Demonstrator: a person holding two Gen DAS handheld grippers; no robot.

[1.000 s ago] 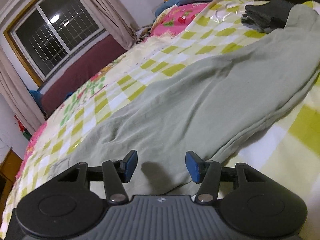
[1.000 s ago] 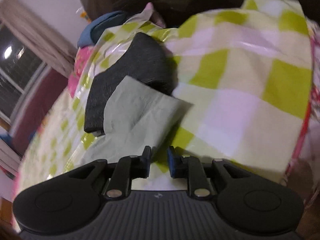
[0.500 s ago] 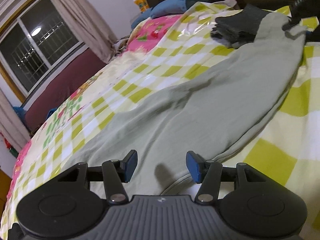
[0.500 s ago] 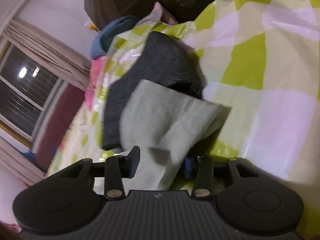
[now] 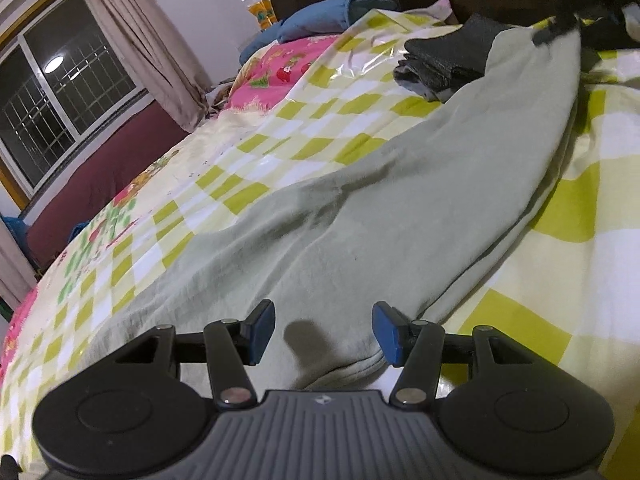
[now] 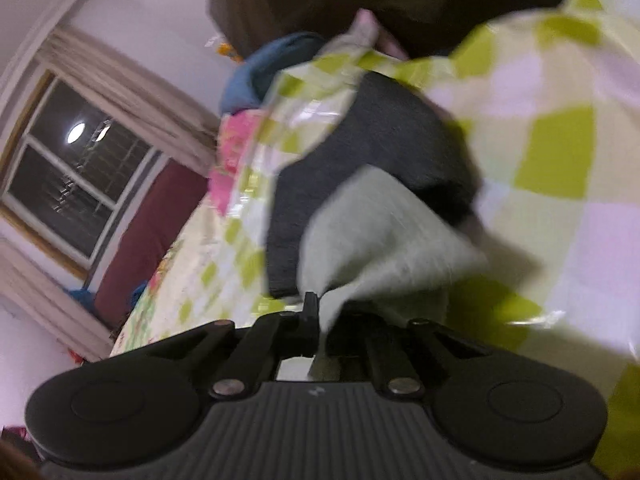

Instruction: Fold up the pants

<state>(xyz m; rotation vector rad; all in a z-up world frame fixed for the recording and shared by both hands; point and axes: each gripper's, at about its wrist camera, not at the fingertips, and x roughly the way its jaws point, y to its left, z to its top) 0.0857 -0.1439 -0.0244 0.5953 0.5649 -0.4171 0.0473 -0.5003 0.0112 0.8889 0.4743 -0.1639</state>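
Lying stretched out across the checked bedspread (image 5: 280, 128), the pale green pants (image 5: 400, 208) are running from the near end under the left gripper to the far end by the headboard, so the folding is, as far as can be judged, only just beginning. At the left of the bed a window (image 5: 60, 92) and curtain (image 5: 144, 52) are showing, with a pink floral cover (image 5: 288, 64) and a blue pillow (image 5: 332, 16) further up.

The left gripper (image 5: 323, 330) is hanging over the near edge of the pants with its blue pads (image 5: 262, 330) standing apart, touching nothing that can be seen; the cloth edge is lying between and just ahead of them, not yet pinched.

Further right, the far end of the pants is lying against a folded dark grey garment (image 5: 448, 56), which is looking already finished and stacked. There the right gripper (image 6: 320, 316) is clamping the corner of the pants (image 6: 380, 240): its jaws have just been closing, and the green cloth is now bunching up between them, lifted slightly off the bedspread.

What is left seems to be nearly everything: the left gripper needing to take hold of its end, then the two ends being brought together and the folded piece being smoothed.
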